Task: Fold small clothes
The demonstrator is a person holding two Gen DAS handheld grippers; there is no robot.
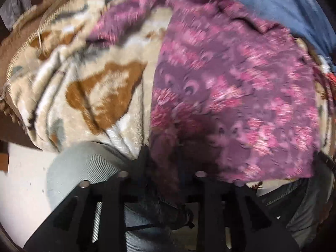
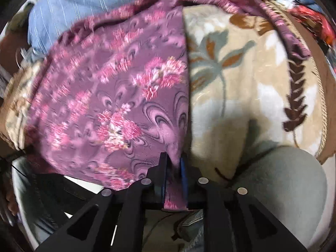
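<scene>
A cream floral blanket (image 2: 241,88) covers the surface, the purple floral cloth (image 2: 117,96) spread over it. The right gripper (image 2: 174,168) clamps its hem at six o'clock. The left view blurs; whether the left gripper (image 1: 161,168) grips, I cannot tell.

We saw a plush cream blanket (image 2: 241,96) with brown and grey-green leaves covering the surface, blue striped bedding (image 2: 88,6) behind it, and pale floor (image 1: 23,191) below its edge.
</scene>
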